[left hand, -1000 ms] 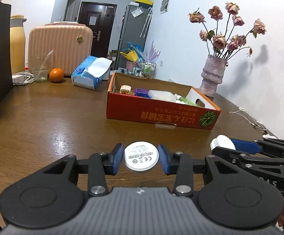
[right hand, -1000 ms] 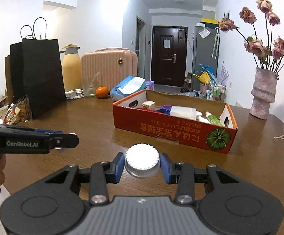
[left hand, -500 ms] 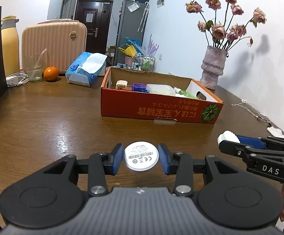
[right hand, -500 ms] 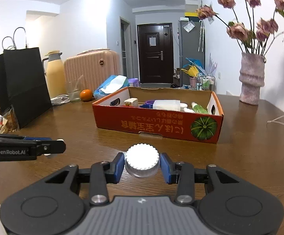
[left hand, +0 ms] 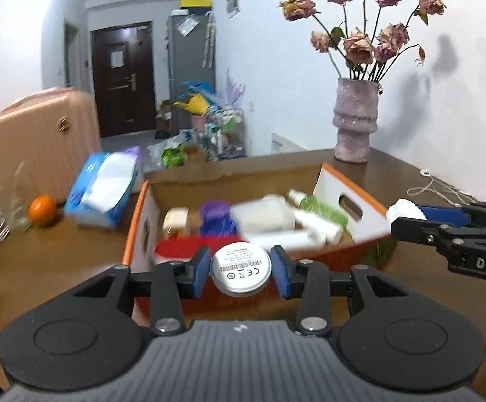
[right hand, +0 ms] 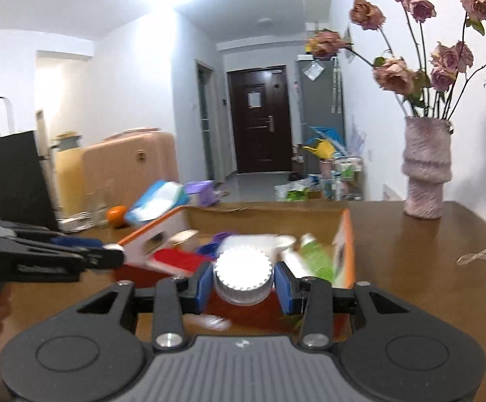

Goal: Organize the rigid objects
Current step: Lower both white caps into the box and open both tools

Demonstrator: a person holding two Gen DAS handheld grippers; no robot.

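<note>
My left gripper [left hand: 241,271] is shut on a flat white round disc [left hand: 241,273] with a printed label. My right gripper [right hand: 243,279] is shut on a white ribbed round cap [right hand: 243,276]. Both hang just above the near edge of an orange cardboard box [left hand: 135,234], also in the right wrist view [right hand: 343,251]. The box holds several items: a red one [left hand: 176,251], purple ones, white bottles and a green bottle [left hand: 323,209]. The right gripper shows at the right of the left wrist view [left hand: 407,216]; the left gripper shows at the left of the right wrist view [right hand: 109,256].
The box stands on a brown wooden table [left hand: 42,261]. Behind it are a tissue pack [left hand: 105,187], an orange [left hand: 42,214], a pink suitcase [left hand: 38,144] and a black bag [right hand: 8,181]. A vase of dried roses [right hand: 425,174] stands at the far right, with a white cable [right hand: 484,254] nearby.
Both grippers have risen and moved forward to the box; I now look down into it. Each still holds its object.
</note>
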